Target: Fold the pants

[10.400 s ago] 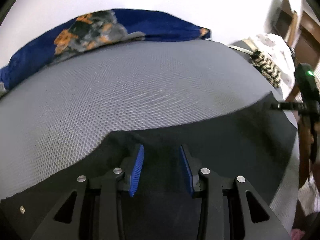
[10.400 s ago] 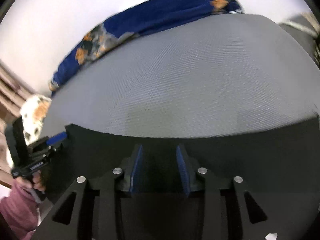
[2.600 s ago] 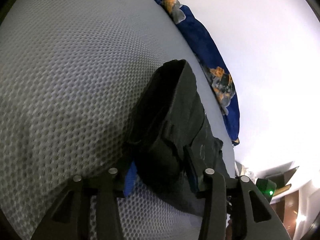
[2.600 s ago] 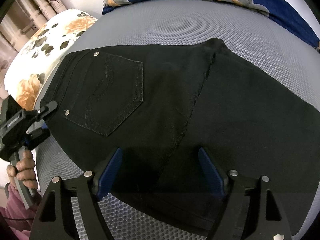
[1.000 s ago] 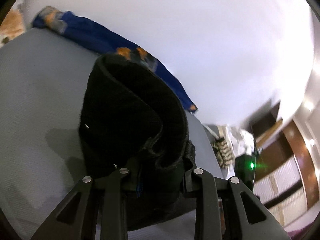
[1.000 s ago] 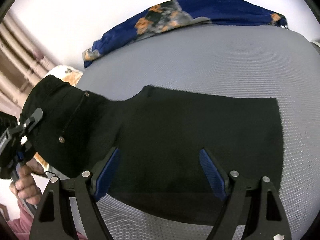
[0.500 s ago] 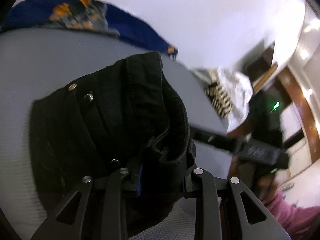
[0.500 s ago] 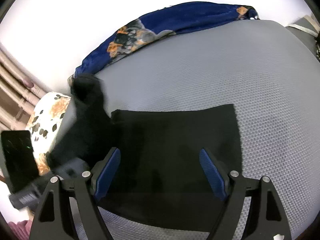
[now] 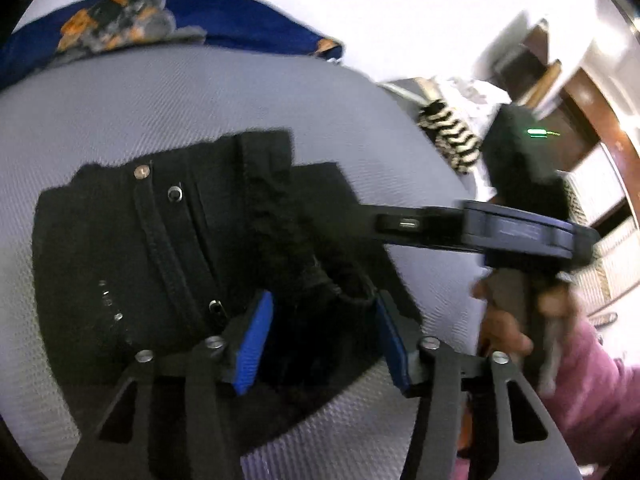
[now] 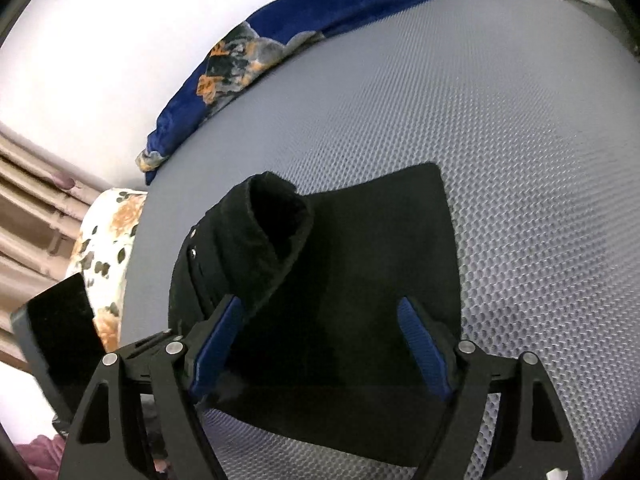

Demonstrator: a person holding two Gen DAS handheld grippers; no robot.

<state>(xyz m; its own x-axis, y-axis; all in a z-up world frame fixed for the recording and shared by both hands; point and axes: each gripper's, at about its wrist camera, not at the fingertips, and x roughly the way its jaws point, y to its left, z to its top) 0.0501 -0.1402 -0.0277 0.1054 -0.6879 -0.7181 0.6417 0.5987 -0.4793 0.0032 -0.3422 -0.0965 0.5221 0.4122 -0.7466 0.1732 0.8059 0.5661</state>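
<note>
The black pants (image 9: 140, 260) lie folded on the grey mesh mattress (image 9: 120, 100), with the waistband end, its button and zipper showing, laid over the top. My left gripper (image 9: 326, 340) is opening; a bunched fold of waistband still sits between its blue pads (image 9: 256, 340), which no longer press on it. In the right wrist view the pants (image 10: 360, 260) are a dark rectangle with a raised roll of waistband at their left. My right gripper (image 10: 320, 344) hovers wide open over their near edge, holding nothing. Its fingers (image 9: 400, 224) reach in from the right in the left wrist view.
A blue floral blanket (image 10: 320, 20) lies along the mattress's far edge by the white wall. A floral pillow (image 10: 108, 248) is at the left. Striped cloth (image 9: 448, 136) and wooden furniture (image 9: 580, 100) stand to the right. A hand and pink sleeve (image 9: 580, 360) hold the right gripper.
The left gripper carried the waistband end over and down onto the folded legs, then spread its jaws off the cloth. The right gripper stayed open and drifted closer above the pants.
</note>
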